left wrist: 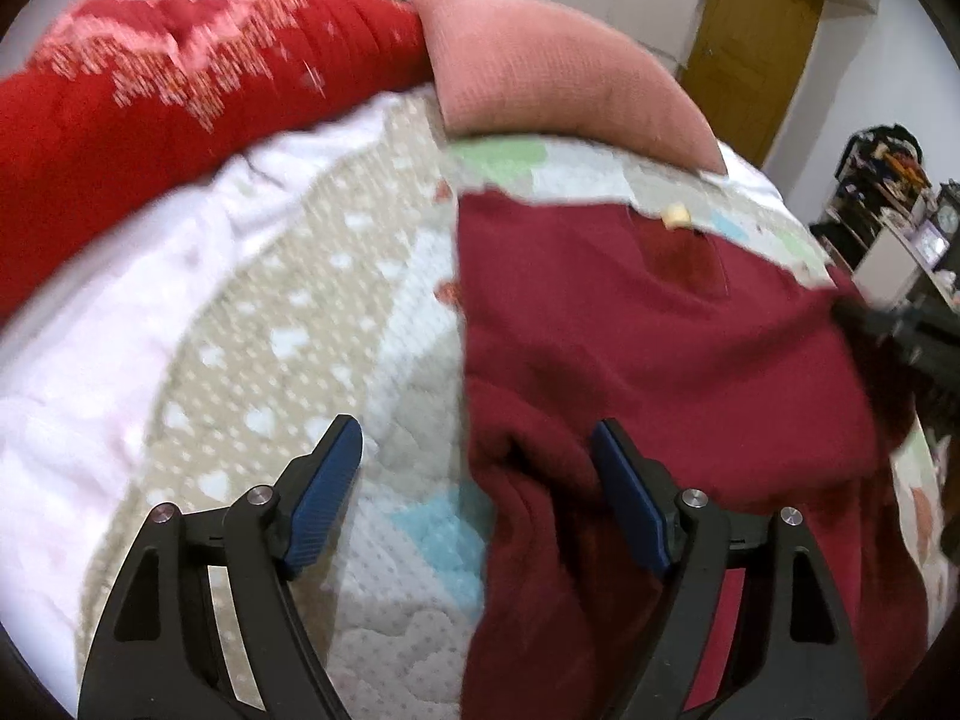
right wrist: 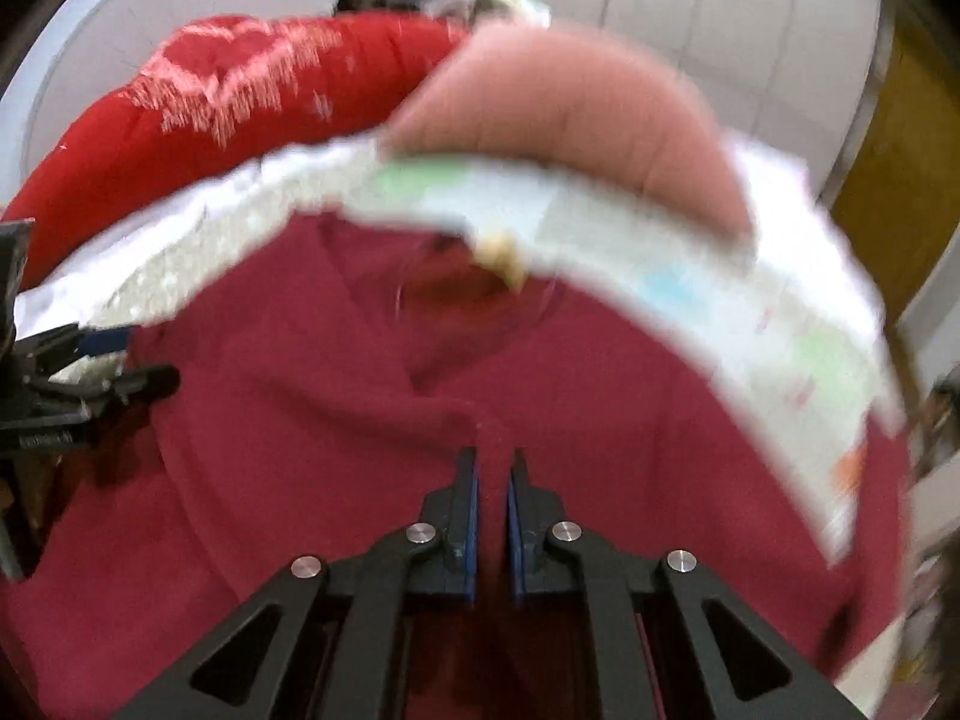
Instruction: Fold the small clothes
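A dark red knitted garment (left wrist: pixel 648 336) lies on a patterned quilt (left wrist: pixel 312 312) on a bed. My left gripper (left wrist: pixel 477 450) is open just above the garment's left edge, one finger over the quilt and one over the cloth. My right gripper (right wrist: pixel 493 468) is shut on a pinched ridge of the same dark red garment (right wrist: pixel 312 396) near its lower middle. The right gripper also shows in the left wrist view (left wrist: pixel 900 330) at the garment's right edge. The left gripper shows in the right wrist view (right wrist: pixel 66 384) at the garment's left edge.
A bright red blanket with pink pattern (left wrist: pixel 156 96) and a pink pillow (left wrist: pixel 552 60) lie at the bed's far side. A white-pink cloth (left wrist: pixel 90 360) lies at left. A yellow door (left wrist: pixel 756 30) and cluttered shelves (left wrist: pixel 888 204) stand at right.
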Motion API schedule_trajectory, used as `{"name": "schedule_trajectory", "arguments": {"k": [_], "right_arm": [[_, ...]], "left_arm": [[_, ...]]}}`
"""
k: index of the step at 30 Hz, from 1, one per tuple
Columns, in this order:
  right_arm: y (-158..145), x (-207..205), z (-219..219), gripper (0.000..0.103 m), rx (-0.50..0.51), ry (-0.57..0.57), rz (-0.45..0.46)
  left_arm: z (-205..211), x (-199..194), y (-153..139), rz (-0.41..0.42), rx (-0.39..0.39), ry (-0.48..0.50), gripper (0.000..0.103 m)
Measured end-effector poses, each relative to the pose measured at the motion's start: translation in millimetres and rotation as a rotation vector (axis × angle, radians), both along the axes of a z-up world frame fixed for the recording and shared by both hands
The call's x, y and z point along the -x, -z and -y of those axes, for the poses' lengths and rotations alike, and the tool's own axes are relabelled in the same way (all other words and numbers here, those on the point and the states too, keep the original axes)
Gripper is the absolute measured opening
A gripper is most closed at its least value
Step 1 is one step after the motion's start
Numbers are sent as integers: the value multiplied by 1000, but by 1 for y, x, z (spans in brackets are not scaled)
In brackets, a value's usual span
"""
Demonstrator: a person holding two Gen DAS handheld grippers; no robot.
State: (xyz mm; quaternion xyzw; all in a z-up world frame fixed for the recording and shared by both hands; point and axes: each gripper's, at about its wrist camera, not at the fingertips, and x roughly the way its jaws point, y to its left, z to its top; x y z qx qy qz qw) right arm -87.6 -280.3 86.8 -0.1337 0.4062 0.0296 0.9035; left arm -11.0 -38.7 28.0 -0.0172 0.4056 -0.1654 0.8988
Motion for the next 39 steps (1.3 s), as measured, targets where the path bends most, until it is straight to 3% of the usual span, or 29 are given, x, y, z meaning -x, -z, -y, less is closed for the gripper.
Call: {"name": "schedule_trajectory", "arguments": {"k": [3, 5, 6, 8, 9, 11, 14, 15, 20, 23, 26, 30, 32, 34, 35, 37, 38, 39], "right_arm": [[-27, -6, -10, 7, 118, 22, 141], [-23, -21, -11, 8, 153, 30, 180], [-15, -29, -12, 11, 177, 31, 169], [12, -43, -6, 13, 212, 67, 26], [18, -40, 2, 13, 195, 83, -21], [13, -20, 26, 15, 100, 113, -20], [-4, 9, 69, 36, 77, 252, 29], [-11, 19, 84, 38, 51, 300, 53], [-22, 33, 130, 38, -255, 388, 95], [3, 13, 129, 38, -281, 384, 34], [31, 8, 138, 38, -290, 462, -46], [23, 29, 159, 39, -465, 516, 7], [21, 26, 161, 47, -499, 531, 15], [27, 16, 163, 48, -511, 565, -13], [32, 9, 163, 47, -527, 572, -22], [29, 10, 161, 12, -541, 570, 18], [25, 9, 159, 3, -540, 553, 31], [20, 12, 154, 3, -511, 541, 50]], "left_arm": [[3, -2, -2, 21, -1, -13, 80], [8, -7, 4, -8, -49, -27, 80], [9, -8, 5, -14, -57, -31, 80], [4, -8, 4, -11, -41, -33, 80], [1, -8, 3, -7, -34, -38, 80], [-7, -11, 5, -27, -5, -48, 80], [-7, -16, 11, -66, 14, -62, 81], [-6, -15, 11, -64, 10, -65, 81], [3, -13, 10, -50, -48, -66, 81], [2, -16, 12, -61, -52, -65, 81], [-1, -10, 6, -51, -61, -63, 81], [-4, 3, 0, -17, -70, -57, 81], [-7, 7, 0, -29, -57, -64, 81], [-10, 10, 0, -51, -45, -65, 81], [-11, 12, 0, -62, -50, -67, 81], [-18, 18, -2, -84, -69, -66, 81], [-22, 21, -3, -84, -65, -65, 81], [-28, 25, -4, -83, -56, -70, 81]]}}
